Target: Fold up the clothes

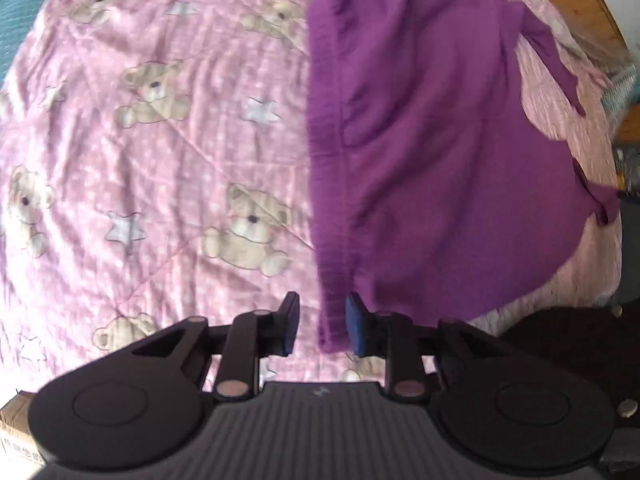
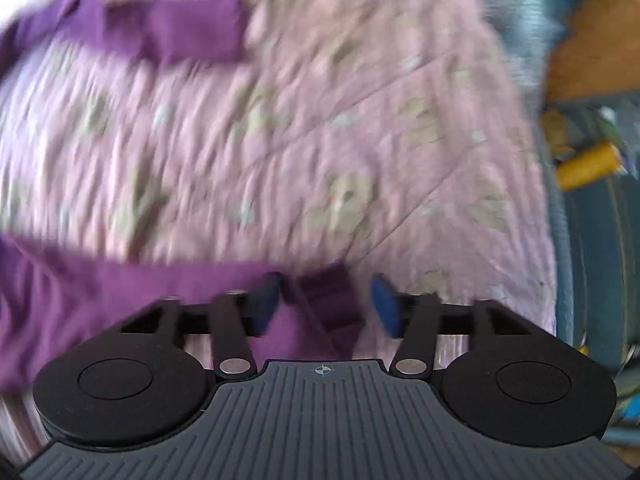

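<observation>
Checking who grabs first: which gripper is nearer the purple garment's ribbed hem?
Left, as far as the views show. The left gripper is open with the purple garment's ribbed hem between its fingers. The right gripper is open around a blurred purple end; whether that is hem is unclear.

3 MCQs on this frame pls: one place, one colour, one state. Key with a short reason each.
1. In the left wrist view, the purple knit garment lies:
A) right half of the bed
B) left half
C) on the floor

2. The quilted bedspread with teddy bears and stars is:
A) green
B) pink
C) grey

3. The right gripper is:
A) shut on nothing
B) out of view
C) open, with a ribbed purple edge between its pads

Key: 1 A, it fills the right side; 2 B, pink ground throughout; 3 C, blue pads stand apart around the fabric.
</observation>
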A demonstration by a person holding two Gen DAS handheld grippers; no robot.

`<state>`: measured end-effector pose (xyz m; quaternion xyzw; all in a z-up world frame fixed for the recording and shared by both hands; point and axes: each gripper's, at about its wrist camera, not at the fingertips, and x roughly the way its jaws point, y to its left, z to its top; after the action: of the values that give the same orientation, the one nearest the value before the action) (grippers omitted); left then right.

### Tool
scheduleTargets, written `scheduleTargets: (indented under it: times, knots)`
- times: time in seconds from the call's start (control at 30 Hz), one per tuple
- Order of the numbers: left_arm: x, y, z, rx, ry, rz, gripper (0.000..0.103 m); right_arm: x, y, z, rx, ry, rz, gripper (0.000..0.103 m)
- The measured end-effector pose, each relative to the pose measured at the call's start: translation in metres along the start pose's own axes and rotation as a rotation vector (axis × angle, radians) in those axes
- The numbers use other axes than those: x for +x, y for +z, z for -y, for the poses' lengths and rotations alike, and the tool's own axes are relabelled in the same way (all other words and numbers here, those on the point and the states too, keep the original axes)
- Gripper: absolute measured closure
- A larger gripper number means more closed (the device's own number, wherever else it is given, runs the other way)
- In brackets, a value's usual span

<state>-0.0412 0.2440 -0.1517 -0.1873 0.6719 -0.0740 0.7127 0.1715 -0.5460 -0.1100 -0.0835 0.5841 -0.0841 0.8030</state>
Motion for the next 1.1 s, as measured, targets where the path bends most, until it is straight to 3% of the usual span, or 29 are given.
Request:
scheduleTargets:
  times: [0.07, 0.1, 0.17, 0.23, 0.3, 0.37, 0.53, 0.6, 0.63, 0.67, 0.8, 0.83, 0.9, 0.93, 0.97, 1.07, 1.1]
  knots:
    - [-0.011, 0.008, -0.016, -0.12, -0.013, 0.12, 0.057, -0.013, 0.012, -0.007, 0.046, 0.004, 0.06, 0.033]
    - [-0.017, 0.013, -0.025, -0.179, -0.02, 0.181, 0.056, -0.018, 0.02, -0.013, 0.06, 0.02, 0.086, 0.033]
    - [-0.019, 0.029, -0.034, -0.297, -0.044, 0.294, 0.041, -0.029, 0.037, -0.028, 0.082, 0.056, 0.138, 0.027]
    - [-0.009, 0.062, -0.028, -0.364, -0.128, 0.386, 0.035, -0.031, 0.057, -0.064, 0.039, 0.123, 0.177, 0.018]
    - [0.012, 0.098, -0.012, -0.347, -0.163, 0.417, 0.034, -0.027, 0.077, -0.106, -0.037, 0.182, 0.208, 0.014]
    - [0.036, 0.134, 0.003, -0.32, -0.143, 0.412, 0.034, -0.017, 0.092, -0.137, -0.087, 0.226, 0.221, 0.013]
    - [0.074, 0.173, 0.037, -0.227, -0.023, 0.398, 0.035, 0.019, 0.132, -0.156, 0.003, 0.166, 0.208, 0.013]
    - [0.08, 0.174, 0.047, -0.19, 0.035, 0.417, 0.051, 0.039, 0.147, -0.148, 0.064, 0.146, 0.21, 0.013]
    - [0.081, 0.173, 0.054, -0.167, 0.062, 0.425, 0.069, 0.048, 0.154, -0.147, 0.077, 0.147, 0.211, 0.013]
    - [0.083, 0.174, 0.062, -0.145, 0.079, 0.426, 0.08, 0.053, 0.158, -0.158, 0.028, 0.188, 0.209, 0.013]
    - [0.077, 0.181, 0.092, -0.062, 0.142, 0.463, 0.09, 0.074, 0.175, -0.203, -0.168, 0.352, 0.201, 0.014]
    - [0.07, 0.183, 0.099, -0.045, 0.157, 0.486, 0.091, 0.08, 0.179, -0.214, -0.218, 0.392, 0.199, 0.022]
    - [0.046, 0.185, 0.104, -0.045, 0.169, 0.551, 0.091, 0.089, 0.187, -0.235, -0.311, 0.461, 0.196, 0.062]
    - [0.026, 0.185, 0.101, -0.065, 0.173, 0.597, 0.091, 0.086, 0.187, -0.236, -0.33, 0.453, 0.21, 0.089]
    - [0.008, 0.18, 0.093, -0.089, 0.175, 0.63, 0.091, 0.077, 0.186, -0.23, -0.329, 0.472, 0.241, 0.098]
    - [-0.033, 0.165, 0.058, -0.188, 0.179, 0.68, 0.091, 0.057, 0.158, -0.21, -0.409, 0.491, 0.246, 0.099]
    - [-0.028, 0.163, 0.053, -0.195, 0.188, 0.659, 0.091, 0.051, 0.146, -0.202, -0.446, 0.493, 0.237, 0.099]
